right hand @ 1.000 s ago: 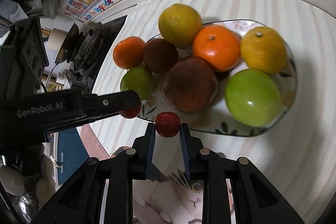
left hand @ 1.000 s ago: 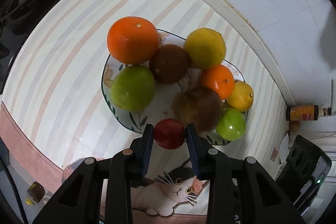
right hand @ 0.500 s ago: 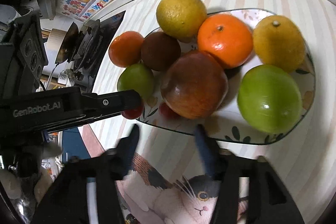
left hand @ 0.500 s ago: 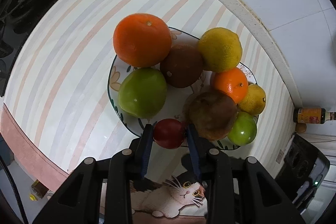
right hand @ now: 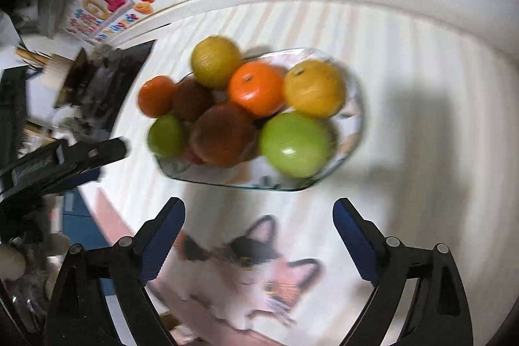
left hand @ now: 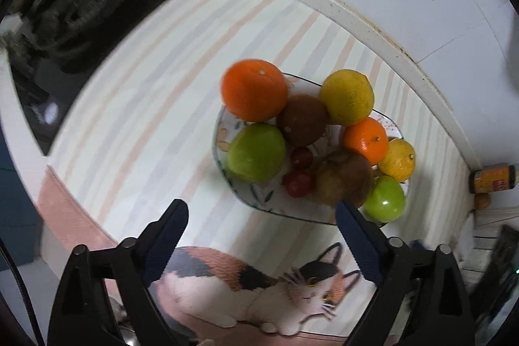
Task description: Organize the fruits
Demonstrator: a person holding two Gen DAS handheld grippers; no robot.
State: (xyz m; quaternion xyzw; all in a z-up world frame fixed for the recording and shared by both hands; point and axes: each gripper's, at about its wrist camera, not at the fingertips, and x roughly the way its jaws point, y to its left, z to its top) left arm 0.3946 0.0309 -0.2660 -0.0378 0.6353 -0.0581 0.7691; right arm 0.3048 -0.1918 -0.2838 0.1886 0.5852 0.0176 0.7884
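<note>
Both claws have just been opening and hang spread and empty: left claw [left hand: 262,218], right claw [right hand: 259,213]. Two red cherry tomatoes [left hand: 298,182] sit in the fruit plate [left hand: 223,119] on the desk [left hand: 136,106].

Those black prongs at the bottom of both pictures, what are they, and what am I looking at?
They are two-finger grippers, one in each of a person's hands; no robot arm. A camera on each looks along its fingers, so one picture is from the left gripper, the other from the right gripper. Both have just been opening and hold nothing. On the striped, cat-printed mat sits a plate piled with oranges, lemons and green and brown fruit, with two small red fruits among them.
</note>
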